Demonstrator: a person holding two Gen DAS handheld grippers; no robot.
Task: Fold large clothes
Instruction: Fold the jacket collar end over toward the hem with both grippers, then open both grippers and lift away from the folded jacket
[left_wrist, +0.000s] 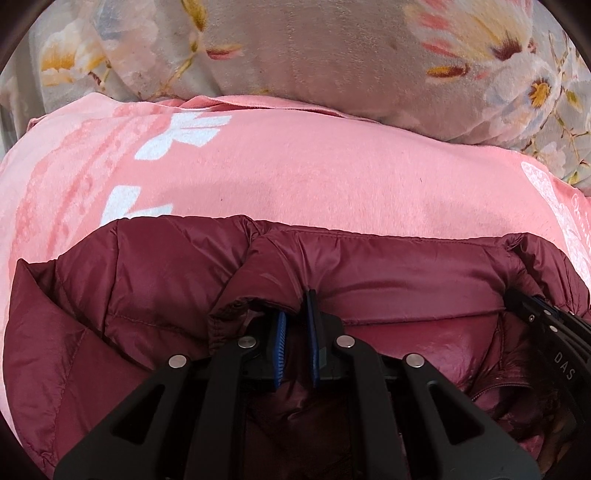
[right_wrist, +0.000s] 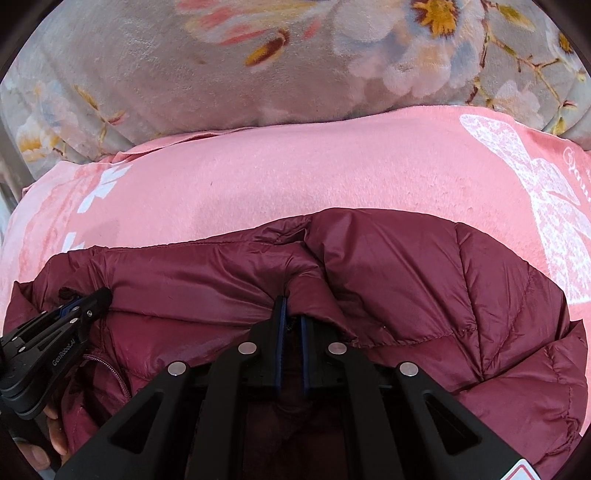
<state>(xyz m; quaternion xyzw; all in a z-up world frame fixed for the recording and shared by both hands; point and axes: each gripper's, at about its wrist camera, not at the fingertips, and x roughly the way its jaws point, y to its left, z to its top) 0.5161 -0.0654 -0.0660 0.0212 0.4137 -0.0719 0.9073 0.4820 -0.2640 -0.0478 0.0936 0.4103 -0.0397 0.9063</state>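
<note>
Both grippers closed, angled downward

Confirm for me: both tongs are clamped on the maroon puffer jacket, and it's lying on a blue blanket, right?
Not quite. The blanket under the jacket is pink with white prints, not blue; both wrist views show it. The rest holds: the left tongs and the right tongs are each clamped on a fold of the maroon puffer jacket.
</note>
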